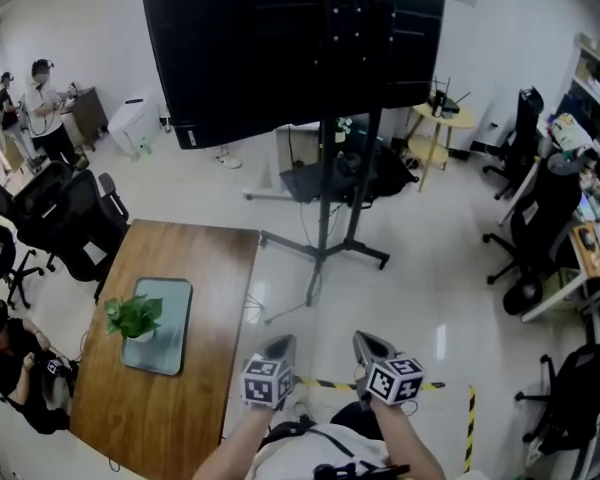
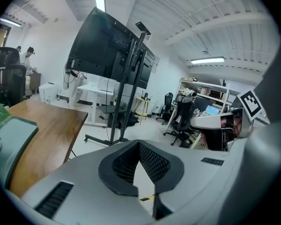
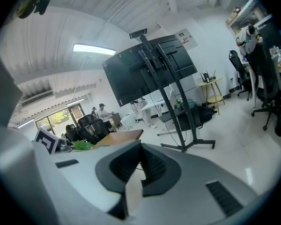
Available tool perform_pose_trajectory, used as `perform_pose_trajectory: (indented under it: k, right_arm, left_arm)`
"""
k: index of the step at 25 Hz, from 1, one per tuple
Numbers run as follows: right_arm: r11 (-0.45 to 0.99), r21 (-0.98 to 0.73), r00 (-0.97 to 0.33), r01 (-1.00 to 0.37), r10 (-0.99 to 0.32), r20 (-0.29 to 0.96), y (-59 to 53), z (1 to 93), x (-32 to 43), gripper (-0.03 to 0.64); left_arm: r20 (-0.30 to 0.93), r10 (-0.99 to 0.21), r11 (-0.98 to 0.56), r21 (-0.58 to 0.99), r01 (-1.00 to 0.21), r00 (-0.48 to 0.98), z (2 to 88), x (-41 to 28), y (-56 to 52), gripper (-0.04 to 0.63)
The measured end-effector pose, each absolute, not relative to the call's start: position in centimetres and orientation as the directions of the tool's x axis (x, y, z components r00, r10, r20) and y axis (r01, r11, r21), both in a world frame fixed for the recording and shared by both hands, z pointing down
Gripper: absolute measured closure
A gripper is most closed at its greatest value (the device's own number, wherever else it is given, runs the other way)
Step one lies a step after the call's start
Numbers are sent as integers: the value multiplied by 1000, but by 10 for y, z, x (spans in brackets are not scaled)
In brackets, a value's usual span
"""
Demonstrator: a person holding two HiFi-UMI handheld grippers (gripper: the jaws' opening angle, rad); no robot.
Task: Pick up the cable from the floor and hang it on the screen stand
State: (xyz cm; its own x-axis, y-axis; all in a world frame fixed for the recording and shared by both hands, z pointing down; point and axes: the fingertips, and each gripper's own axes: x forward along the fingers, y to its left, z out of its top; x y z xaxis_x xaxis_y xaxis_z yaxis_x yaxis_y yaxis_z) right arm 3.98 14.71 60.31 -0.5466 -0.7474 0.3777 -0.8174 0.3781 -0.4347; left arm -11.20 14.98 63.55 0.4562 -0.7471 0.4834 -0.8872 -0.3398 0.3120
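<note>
A big black screen (image 1: 290,43) is mounted on a dark wheeled stand (image 1: 325,253) ahead of me, seen from its back. The screen stand also shows in the left gripper view (image 2: 126,93) and the right gripper view (image 3: 171,107). A thin dark cable (image 1: 270,315) trails on the pale floor near the stand's base, by the table corner. My left gripper (image 1: 277,346) and right gripper (image 1: 372,345) are side by side low in the head view, short of the stand. Both are shut with nothing between the jaws, as their own views show for the left gripper (image 2: 138,144) and the right gripper (image 3: 140,146).
A wooden table (image 1: 160,268) stands to the left with a potted plant (image 1: 133,316) on a grey tray. Black office chairs (image 1: 70,218) and people are at far left. More chairs and desks (image 1: 540,228) line the right. Yellow-black tape (image 1: 325,382) marks the floor.
</note>
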Motion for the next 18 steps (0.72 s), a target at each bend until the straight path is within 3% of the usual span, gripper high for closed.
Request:
perform_pose_trajectory:
  k: [18]
  right_arm:
    - [405, -441, -568, -801, -747, 346, -23, 605, 22, 614]
  left_arm:
    - [470, -761, -308, 346, -886, 448, 647, -114, -17, 595]
